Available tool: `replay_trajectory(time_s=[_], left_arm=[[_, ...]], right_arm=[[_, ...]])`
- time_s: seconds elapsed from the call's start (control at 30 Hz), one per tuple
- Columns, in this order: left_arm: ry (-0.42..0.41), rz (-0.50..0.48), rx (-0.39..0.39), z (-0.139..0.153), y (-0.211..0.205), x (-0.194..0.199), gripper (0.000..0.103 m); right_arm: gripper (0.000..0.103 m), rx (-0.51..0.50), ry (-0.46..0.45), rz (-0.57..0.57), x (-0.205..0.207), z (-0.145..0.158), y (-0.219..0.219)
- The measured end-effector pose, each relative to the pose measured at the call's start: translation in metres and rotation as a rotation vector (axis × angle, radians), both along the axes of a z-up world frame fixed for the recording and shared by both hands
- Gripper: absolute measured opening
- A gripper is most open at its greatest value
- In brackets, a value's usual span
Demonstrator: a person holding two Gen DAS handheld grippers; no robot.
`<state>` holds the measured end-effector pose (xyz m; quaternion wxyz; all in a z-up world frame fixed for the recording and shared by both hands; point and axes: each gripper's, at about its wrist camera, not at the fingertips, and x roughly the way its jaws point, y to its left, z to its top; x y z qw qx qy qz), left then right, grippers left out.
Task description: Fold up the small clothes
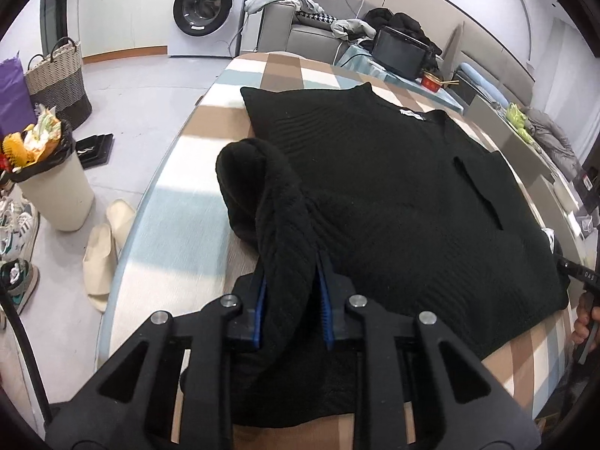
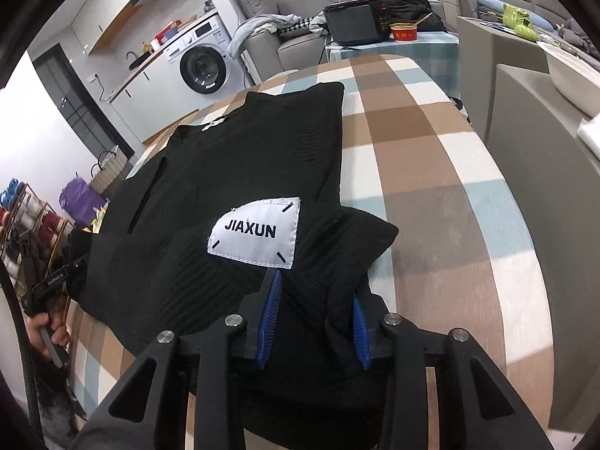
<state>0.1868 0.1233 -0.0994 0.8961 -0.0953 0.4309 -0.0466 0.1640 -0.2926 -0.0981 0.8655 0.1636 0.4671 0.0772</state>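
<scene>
A black knit sweater [image 1: 393, 187] lies spread flat on the table's checked cloth [image 1: 176, 217], neck at the far end. My left gripper [image 1: 291, 281] is shut on the sweater's left sleeve [image 1: 255, 172], which is bunched and folded in towards the body, filling the gap between the blue pads. In the right wrist view the same sweater [image 2: 232, 157] shows a white JIAXUN label [image 2: 258, 230] on the turned-over right sleeve. My right gripper [image 2: 317, 292] is shut on that sleeve's black fabric just below the label. A hand [image 2: 48, 330] holds the left gripper's handle at the near table edge.
On the floor to the left stand a full waste bin [image 1: 56, 191], cream slippers [image 1: 101, 258] and a woven basket [image 1: 60, 75]. Beyond the table sit a black appliance [image 1: 401, 52] and a red bowl [image 2: 403, 32]. A grey cabinet [image 2: 543, 187] flanks the right side.
</scene>
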Motion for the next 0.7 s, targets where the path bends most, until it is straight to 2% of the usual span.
replay_trajectory(time_s=[0.07, 0.17, 0.23, 0.37, 0.57, 0.6, 0.7], left_arm=[[0.006, 0.015, -0.008, 0.001, 0.006, -0.01, 0.023], [0.0, 0.093, -0.051, 0.007, 0.022, -0.024, 0.044], [-0.008, 0.139, -0.082, 0.011, 0.035, -0.035, 0.049], [-0.016, 0.143, -0.118, 0.017, 0.045, -0.058, 0.049], [-0.021, 0.143, -0.063, 0.016, 0.043, -0.087, 0.048], [-0.029, 0.147, -0.061, 0.017, 0.042, -0.088, 0.045], [-0.045, 0.146, -0.04, 0.02, 0.038, -0.092, 0.025]], right_arm=[[0.035, 0.007, 0.006, 0.004, -0.01, 0.0, 0.001], [0.04, -0.006, 0.011, -0.02, -0.019, 0.002, -0.001], [0.04, -0.017, 0.008, -0.047, -0.025, 0.006, -0.005], [0.042, 0.0, -0.006, -0.072, -0.04, 0.015, -0.014], [0.042, 0.012, -0.004, -0.086, -0.052, 0.015, -0.015], [0.042, 0.018, -0.009, -0.097, -0.053, 0.014, -0.016], [0.042, 0.055, -0.009, -0.115, -0.053, 0.013, -0.02]])
